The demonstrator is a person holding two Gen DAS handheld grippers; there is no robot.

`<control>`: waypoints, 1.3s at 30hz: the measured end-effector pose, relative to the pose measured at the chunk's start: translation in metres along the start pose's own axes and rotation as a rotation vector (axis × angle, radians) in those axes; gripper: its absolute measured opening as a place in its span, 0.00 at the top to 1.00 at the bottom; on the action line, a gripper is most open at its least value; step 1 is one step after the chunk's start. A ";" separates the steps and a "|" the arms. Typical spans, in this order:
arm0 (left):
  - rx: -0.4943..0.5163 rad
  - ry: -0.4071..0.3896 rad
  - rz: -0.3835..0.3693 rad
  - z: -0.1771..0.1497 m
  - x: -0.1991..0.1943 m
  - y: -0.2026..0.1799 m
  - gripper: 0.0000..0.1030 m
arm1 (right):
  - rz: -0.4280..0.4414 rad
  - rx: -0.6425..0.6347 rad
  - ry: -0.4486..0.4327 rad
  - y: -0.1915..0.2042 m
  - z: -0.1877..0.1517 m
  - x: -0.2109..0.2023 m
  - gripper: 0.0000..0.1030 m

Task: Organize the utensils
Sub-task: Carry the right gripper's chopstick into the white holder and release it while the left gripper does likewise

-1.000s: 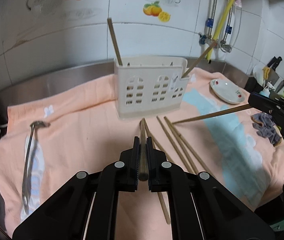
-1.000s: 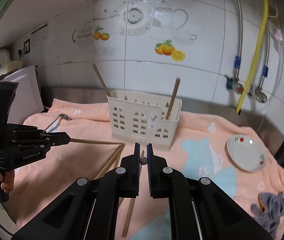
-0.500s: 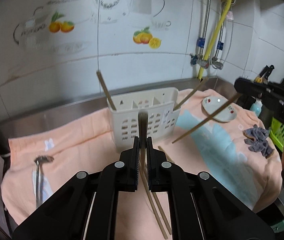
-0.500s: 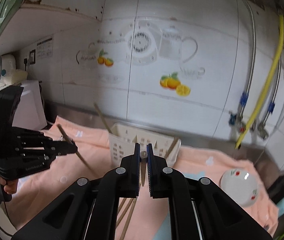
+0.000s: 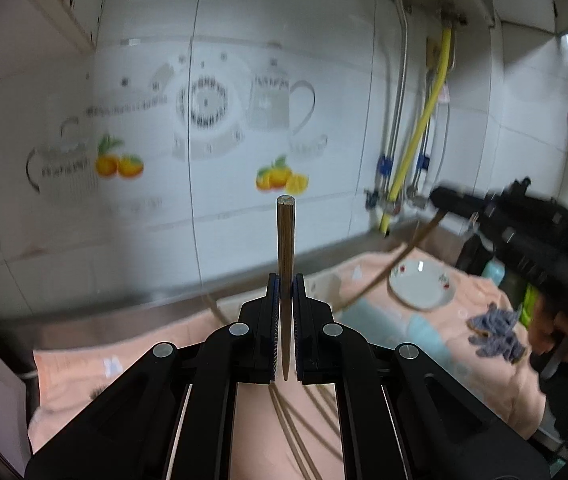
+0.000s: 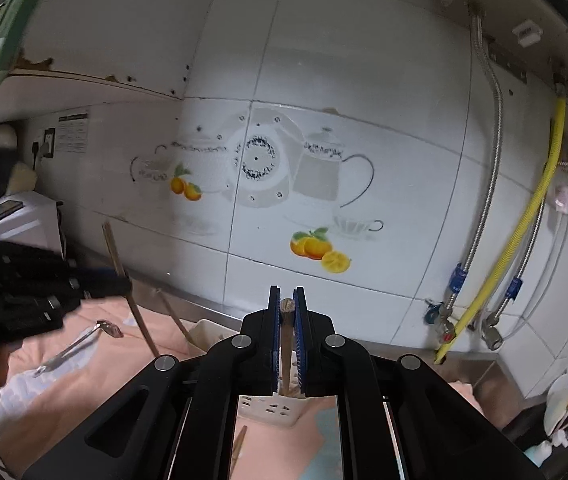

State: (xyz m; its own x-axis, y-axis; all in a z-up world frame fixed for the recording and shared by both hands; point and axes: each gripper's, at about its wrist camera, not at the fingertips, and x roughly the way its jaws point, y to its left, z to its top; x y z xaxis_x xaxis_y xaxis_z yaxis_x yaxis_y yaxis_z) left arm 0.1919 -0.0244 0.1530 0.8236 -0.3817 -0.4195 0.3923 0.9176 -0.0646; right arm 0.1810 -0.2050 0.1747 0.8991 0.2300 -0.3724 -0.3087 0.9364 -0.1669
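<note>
Both grippers have come up off the cloth since a second ago, each carrying one wooden chopstick clear of the loose ones. Left gripper (image 5: 283,296): jaws narrow, pinched on a chopstick (image 5: 285,240) that now stands near upright, blunt end well above the pads, taper running down between them. Right gripper (image 6: 287,312): jaws likewise narrow, clamped on a second chopstick (image 6: 286,320), blunt end just showing at the pad tips, shaft hanging down toward the white slotted holder (image 6: 268,406) directly below. The left wrist view shows that right-hand chopstick slanting down over the cloth near the small plate (image 5: 420,286). Judgement: pick-up is done for this pair; both need lowering tip-first into a holder compartment. At least one chopstick (image 6: 172,316) stands in the holder already; several more (image 5: 296,436) lie on the cloth below the left gripper. A metal ladle (image 6: 74,348) lies toward the left end of the cloth. Surface: a peach towel (image 5: 76,364) spread over a steel counter, grey rag (image 5: 496,330) near its right edge. Room: white tiled wall with teapot and orange decals, yellow gas hose (image 6: 512,248) and braided pipes at right. Frames are motion-blurred.
</note>
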 end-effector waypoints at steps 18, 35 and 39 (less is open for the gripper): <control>-0.074 -0.013 0.064 0.026 0.062 0.041 0.95 | -0.009 0.050 0.046 -0.018 -0.007 0.062 0.94; -0.095 0.116 0.066 -0.006 0.103 0.054 0.90 | 0.008 0.099 0.171 -0.027 -0.039 0.106 0.89; -0.098 0.095 0.078 -0.005 0.089 0.051 0.74 | 0.004 0.098 0.146 -0.028 -0.036 0.092 0.84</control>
State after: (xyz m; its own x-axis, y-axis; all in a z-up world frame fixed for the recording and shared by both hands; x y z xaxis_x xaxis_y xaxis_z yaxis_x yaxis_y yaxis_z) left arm 0.2833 -0.0107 0.1075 0.8055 -0.3012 -0.5104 0.2833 0.9521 -0.1147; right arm 0.2607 -0.2194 0.1122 0.8411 0.1995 -0.5027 -0.2740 0.9586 -0.0780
